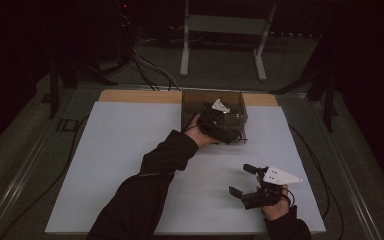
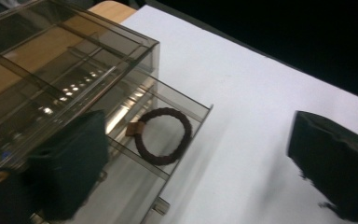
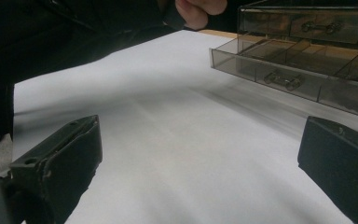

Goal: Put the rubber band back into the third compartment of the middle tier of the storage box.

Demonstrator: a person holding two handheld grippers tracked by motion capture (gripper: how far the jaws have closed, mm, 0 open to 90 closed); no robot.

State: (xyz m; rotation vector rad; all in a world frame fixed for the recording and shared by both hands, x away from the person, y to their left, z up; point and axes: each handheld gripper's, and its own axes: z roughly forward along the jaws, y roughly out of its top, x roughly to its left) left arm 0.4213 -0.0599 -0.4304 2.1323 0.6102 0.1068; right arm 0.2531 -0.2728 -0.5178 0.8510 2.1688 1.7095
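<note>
A smoky see-through drawer box [image 1: 215, 102] stands at the far middle of the white sheet [image 1: 130, 150]. Its bottom drawer [image 2: 186, 140] is pulled out, and a dark brown braided hair tie [image 2: 164, 136] with a small tan tag lies flat in it. My left gripper [image 1: 221, 125] hovers over the box's front. In the left gripper view its jaws [image 2: 200, 168] stand wide apart and hold nothing. My right gripper [image 1: 243, 180] rests low near the sheet's front right, open and empty [image 3: 200, 172], and faces the open drawer [image 3: 279, 77].
A strip of wooden tabletop [image 1: 140, 96] shows behind the sheet. Cables [image 1: 150, 70] and a white metal stand [image 1: 225, 25] sit on the floor beyond the table. A cable [image 1: 315, 155] runs along the sheet's right edge.
</note>
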